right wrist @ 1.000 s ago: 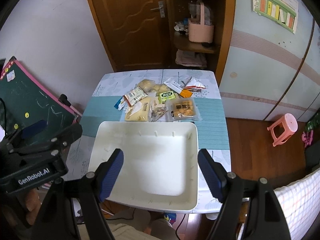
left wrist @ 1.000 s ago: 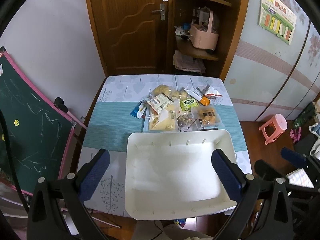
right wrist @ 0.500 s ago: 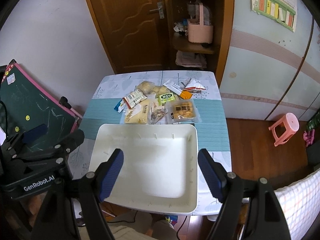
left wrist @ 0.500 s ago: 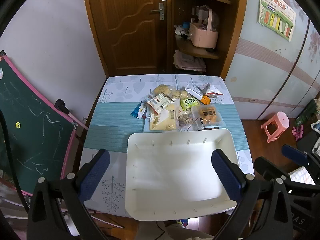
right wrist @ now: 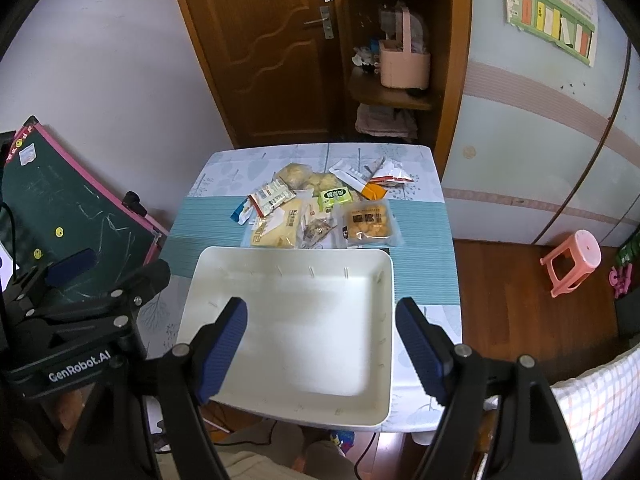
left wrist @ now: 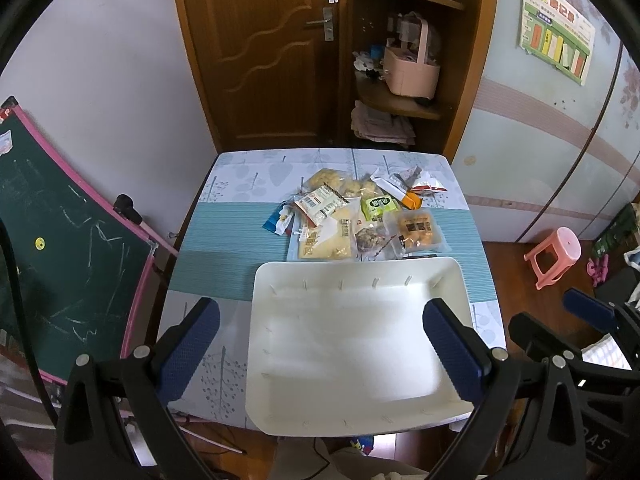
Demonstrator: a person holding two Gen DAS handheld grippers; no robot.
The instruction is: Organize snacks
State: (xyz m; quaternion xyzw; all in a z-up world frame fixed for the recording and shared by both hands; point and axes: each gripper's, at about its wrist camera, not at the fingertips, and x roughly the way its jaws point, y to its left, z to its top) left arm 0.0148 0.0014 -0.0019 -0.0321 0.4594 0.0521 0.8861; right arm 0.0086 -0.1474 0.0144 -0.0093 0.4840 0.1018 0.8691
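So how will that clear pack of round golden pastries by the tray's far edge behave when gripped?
The pastry pack looks like a thin clear wrapper, so probably light, crinkly and a bit slippery. Its pieces seem soft; a hard pinch might crush them. It lies flat, so rolling seems unlikely.

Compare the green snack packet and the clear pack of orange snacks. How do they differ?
The green packet is smaller and opaque with printed wrapping; the clear pack is larger and see-through, showing round orange pieces. The green packet lies farther from the white tray; the clear pack sits just beyond its far rim. Both lie flat on the table, untouched.
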